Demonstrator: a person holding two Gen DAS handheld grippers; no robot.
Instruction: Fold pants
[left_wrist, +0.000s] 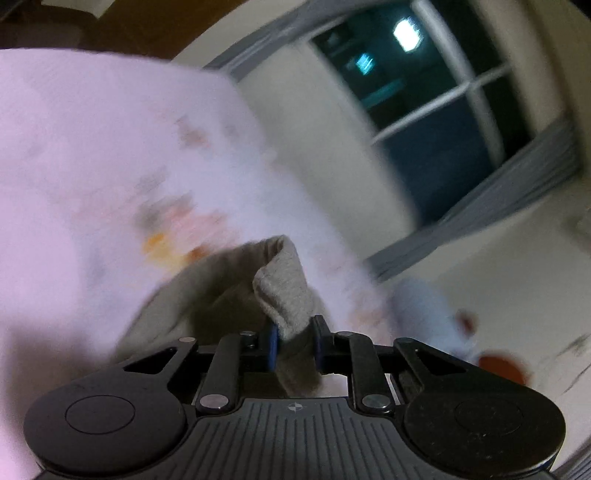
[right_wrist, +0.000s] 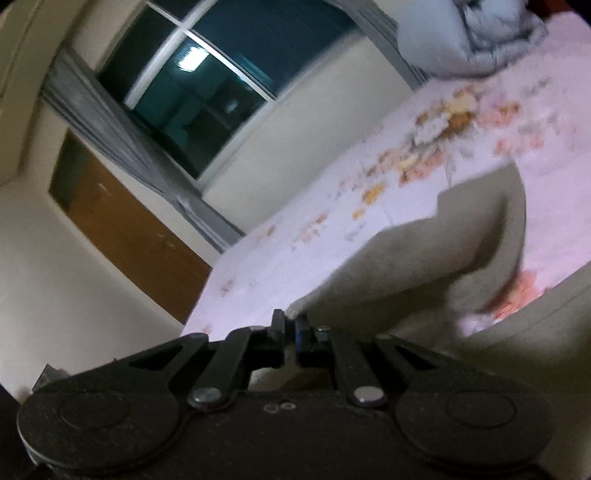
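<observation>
The pants are grey-beige cloth, lifted above a bed with a white floral sheet. My left gripper is shut on a bunched fold of the pants, which sticks up between its blue pads. In the right wrist view the pants hang as a wide sheet of cloth over the bed. My right gripper is shut on an edge of the pants at the cloth's lower left corner. Both views are tilted and blurred.
A dark window with grey curtains is behind the bed. A bunched grey duvet lies at the bed's far end. A brown wooden door or panel is on the wall at left.
</observation>
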